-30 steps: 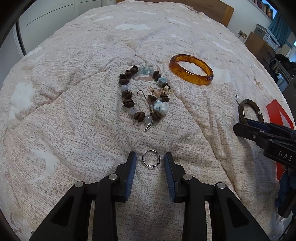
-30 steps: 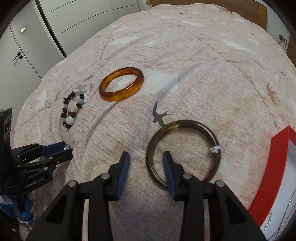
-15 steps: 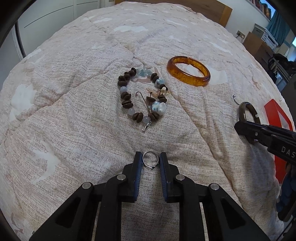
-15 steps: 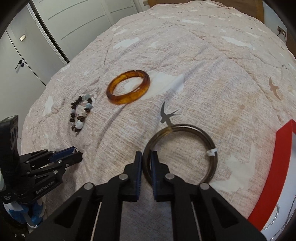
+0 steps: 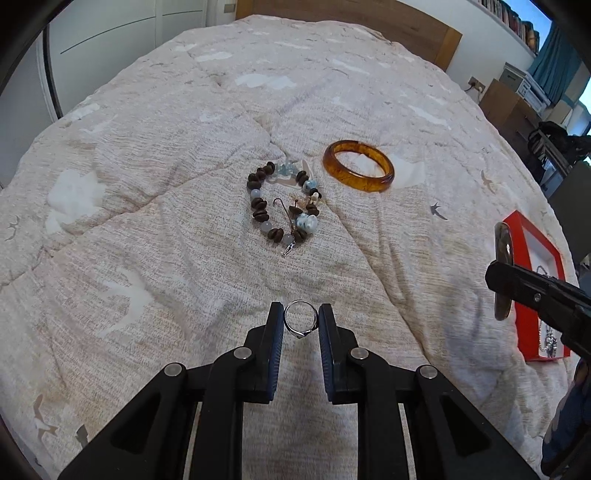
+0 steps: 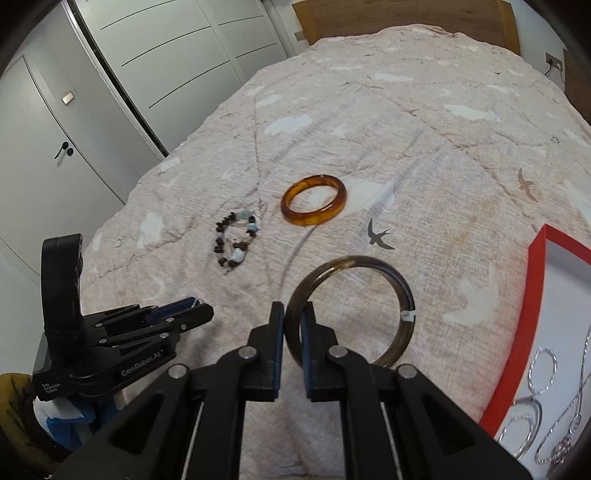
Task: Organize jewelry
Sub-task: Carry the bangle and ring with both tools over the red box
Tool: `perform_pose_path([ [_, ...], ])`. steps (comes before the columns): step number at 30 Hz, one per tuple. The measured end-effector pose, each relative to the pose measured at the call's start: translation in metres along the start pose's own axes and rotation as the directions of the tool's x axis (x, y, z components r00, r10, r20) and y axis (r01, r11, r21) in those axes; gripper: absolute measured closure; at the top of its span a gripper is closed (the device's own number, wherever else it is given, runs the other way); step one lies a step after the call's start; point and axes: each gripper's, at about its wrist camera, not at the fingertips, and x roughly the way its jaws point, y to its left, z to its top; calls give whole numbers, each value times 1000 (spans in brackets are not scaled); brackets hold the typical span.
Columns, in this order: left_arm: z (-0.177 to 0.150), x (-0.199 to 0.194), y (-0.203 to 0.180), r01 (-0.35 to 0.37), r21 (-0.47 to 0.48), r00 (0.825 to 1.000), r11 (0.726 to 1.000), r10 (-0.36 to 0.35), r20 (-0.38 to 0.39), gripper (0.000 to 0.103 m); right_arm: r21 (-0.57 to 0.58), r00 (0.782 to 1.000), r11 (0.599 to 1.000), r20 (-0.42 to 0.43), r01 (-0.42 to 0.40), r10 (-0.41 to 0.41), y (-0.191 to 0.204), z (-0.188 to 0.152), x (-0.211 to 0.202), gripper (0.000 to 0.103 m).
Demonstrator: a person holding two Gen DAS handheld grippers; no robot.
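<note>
My left gripper (image 5: 300, 320) is shut on a small silver ring (image 5: 300, 324) and holds it above the quilt. My right gripper (image 6: 293, 322) is shut on the rim of a dark bangle (image 6: 400, 291), lifted off the quilt; the bangle (image 5: 502, 273) shows edge-on in the left wrist view. An amber bangle (image 5: 357, 171) and a brown-and-blue beaded bracelet (image 5: 284, 206) with a hook earring lie on the quilt ahead. They also show in the right wrist view: amber bangle (image 6: 314, 200), bracelet (image 6: 236, 243).
A red-rimmed white box (image 6: 535, 295) with silver chains and hoops sits at the right; it shows in the left wrist view (image 5: 526, 325) too. The bed's beige quilt (image 5: 147, 221) has folds. White wardrobe doors (image 6: 110, 92) stand left, a wooden headboard (image 5: 351, 22) behind.
Both grippers closed, the left on the silver ring and the right on the dark bangle, and both have lifted their pieces off the quilt.
</note>
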Motion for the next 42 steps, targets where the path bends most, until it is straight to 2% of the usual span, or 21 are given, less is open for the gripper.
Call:
perform_pose_path([
  [15, -8, -72, 2, 25, -25, 992, 999, -22, 124, 85, -59, 998, 998, 45, 39, -36, 48, -9, -53, 95],
  [29, -19, -123, 23, 48, -65, 977, 997, -34, 213, 85, -148, 998, 987, 36, 59, -54, 104, -18, -71, 95],
  [35, -20, -131, 20, 46, -54, 974, 997, -32, 226, 85, -153, 997, 986, 45, 61, -55, 109, -21, -78, 95],
  [42, -16, -133, 6, 41, -32, 975, 999, -33, 221, 85, -122, 996, 990, 73, 66, -57, 94, -22, -91, 95],
])
